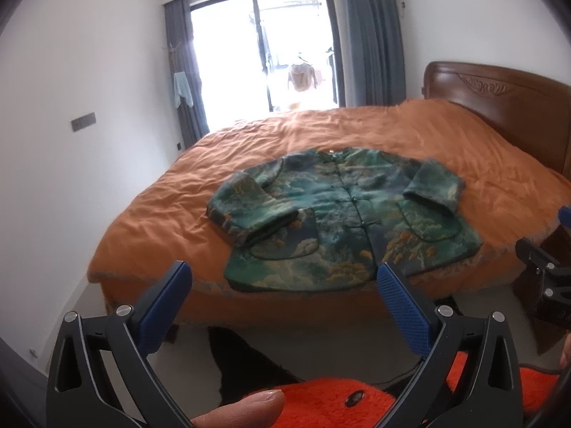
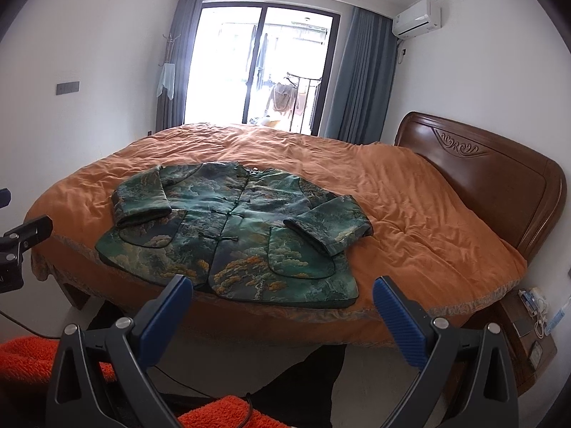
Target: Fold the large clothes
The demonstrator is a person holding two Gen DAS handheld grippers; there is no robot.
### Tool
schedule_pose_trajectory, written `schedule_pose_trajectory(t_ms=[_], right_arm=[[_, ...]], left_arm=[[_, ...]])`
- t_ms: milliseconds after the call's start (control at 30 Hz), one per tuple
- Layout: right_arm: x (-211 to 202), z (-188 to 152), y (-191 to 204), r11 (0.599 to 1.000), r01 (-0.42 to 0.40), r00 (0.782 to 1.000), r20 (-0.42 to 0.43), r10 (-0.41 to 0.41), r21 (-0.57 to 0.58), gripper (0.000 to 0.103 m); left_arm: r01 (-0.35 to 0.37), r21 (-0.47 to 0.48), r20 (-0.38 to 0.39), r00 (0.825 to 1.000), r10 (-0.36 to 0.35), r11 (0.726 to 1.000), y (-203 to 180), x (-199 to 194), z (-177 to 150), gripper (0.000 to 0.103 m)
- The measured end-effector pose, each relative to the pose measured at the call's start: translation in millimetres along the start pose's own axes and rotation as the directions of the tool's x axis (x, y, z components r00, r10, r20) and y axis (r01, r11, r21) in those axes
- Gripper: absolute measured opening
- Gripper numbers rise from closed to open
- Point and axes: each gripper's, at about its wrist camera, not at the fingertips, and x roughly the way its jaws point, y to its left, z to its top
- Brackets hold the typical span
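Observation:
A green patterned jacket (image 1: 342, 214) with knot buttons lies face up near the front edge of the bed (image 1: 446, 149). Both sleeves are folded in over its front. It also shows in the right wrist view (image 2: 232, 235). My left gripper (image 1: 283, 278) is open and empty, held in the air before the bed's edge, short of the jacket's hem. My right gripper (image 2: 282, 290) is open and empty, likewise short of the hem. The right gripper's body shows at the right edge of the left wrist view (image 1: 542, 278).
The bed has an orange cover (image 2: 410, 196) and a carved wooden headboard (image 2: 492, 178) on the right. A nightstand (image 2: 528, 324) with cables stands right of the bed. A window with grey curtains (image 2: 257, 67) is behind. The person's orange fleece sleeve (image 1: 321, 403) is below the gripper.

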Motion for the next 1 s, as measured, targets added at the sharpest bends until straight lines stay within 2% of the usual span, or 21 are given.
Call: schedule_pose_trajectory(t_ms=[1000], right_arm=[[2.3, -4.0, -0.3, 1.0, -0.016, 1.0, -0.016, 0.016, 0.005, 0.103]], left_arm=[[-0.012, 0.007, -0.005, 1.0, 0.012, 1.0, 1.2, 1.2, -2.0, 0.103]])
